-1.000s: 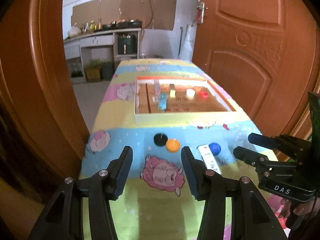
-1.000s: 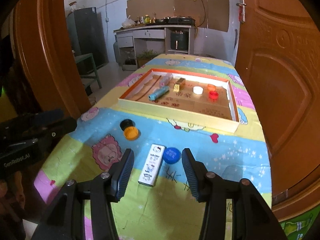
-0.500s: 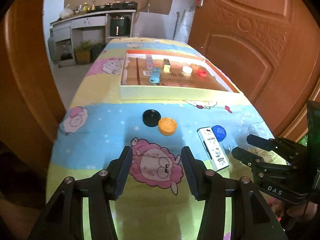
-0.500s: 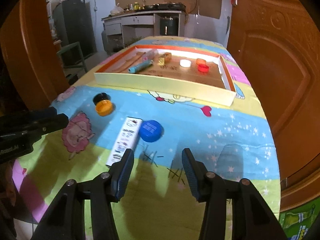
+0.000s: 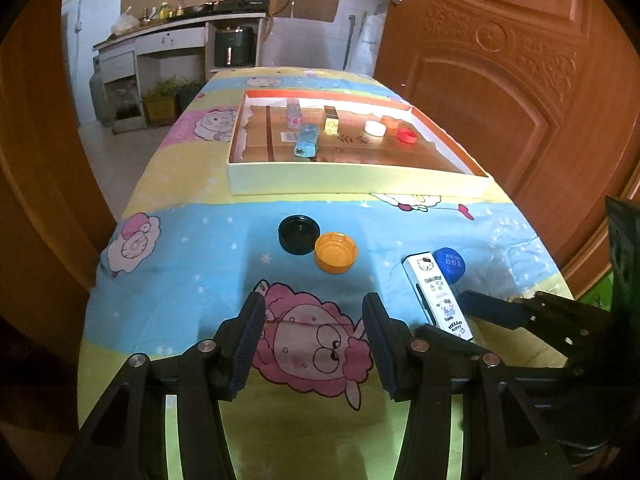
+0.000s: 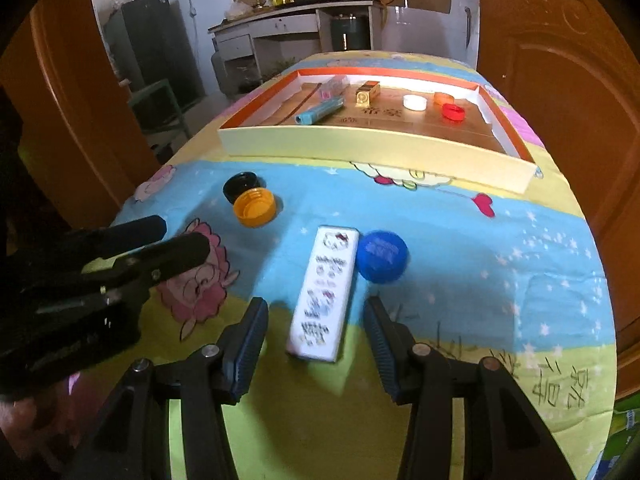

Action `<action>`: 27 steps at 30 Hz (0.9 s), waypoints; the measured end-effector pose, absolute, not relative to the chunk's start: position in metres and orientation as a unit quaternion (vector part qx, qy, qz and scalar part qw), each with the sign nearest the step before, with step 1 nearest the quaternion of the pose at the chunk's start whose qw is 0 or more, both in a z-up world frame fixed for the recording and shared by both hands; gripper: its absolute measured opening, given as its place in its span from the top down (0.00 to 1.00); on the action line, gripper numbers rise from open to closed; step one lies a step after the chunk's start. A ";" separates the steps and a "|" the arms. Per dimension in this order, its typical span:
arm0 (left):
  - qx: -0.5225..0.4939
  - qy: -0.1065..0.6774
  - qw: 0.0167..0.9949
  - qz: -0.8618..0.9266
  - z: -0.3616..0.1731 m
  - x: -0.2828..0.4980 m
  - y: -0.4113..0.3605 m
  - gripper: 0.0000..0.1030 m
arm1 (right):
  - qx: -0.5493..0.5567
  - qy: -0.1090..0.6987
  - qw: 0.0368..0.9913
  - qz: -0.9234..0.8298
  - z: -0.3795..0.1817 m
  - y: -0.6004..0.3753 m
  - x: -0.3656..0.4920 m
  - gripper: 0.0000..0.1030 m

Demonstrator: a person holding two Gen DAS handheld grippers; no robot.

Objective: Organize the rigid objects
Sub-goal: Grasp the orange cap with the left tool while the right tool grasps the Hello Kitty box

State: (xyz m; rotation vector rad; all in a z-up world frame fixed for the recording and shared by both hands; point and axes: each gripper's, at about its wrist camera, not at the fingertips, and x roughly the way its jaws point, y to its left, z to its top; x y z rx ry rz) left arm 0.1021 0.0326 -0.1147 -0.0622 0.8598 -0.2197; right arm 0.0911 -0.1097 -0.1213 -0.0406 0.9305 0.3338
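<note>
A white Hello Kitty box (image 6: 325,292) lies flat on the cartoon tablecloth, its near end between the open fingers of my right gripper (image 6: 316,344). A blue cap (image 6: 382,256) touches the box's right side. An orange cap (image 5: 335,252) and a black cap (image 5: 299,234) sit together further left. My left gripper (image 5: 314,344) is open and empty over the pink sheep print, short of the two caps. In the left wrist view the box (image 5: 438,294) and the blue cap (image 5: 450,265) lie at the right.
A shallow cream tray (image 5: 356,178) stands behind the caps, holding a blue tube (image 5: 306,145), small boxes and white, orange and red caps. Wooden doors flank the table on both sides. A kitchen counter (image 5: 180,36) stands far behind.
Both grippers moved forward and lower towards the table. The right gripper's fingers now straddle the near end of the Hello Kitty box; the left gripper came closer to the orange and black caps.
</note>
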 end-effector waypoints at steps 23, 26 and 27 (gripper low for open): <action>-0.058 0.439 0.888 -0.128 -0.137 0.157 0.006 0.73 | -0.007 0.443 0.881 0.165 -0.122 -0.130 0.088 0.74; -0.053 0.436 0.889 -0.130 -0.136 0.158 0.006 0.73 | -0.008 0.440 0.882 0.166 -0.122 -0.130 0.087 0.74; -0.052 0.435 0.890 -0.129 -0.136 0.158 0.006 0.74 | -0.009 0.439 0.883 0.166 -0.122 -0.130 0.087 0.74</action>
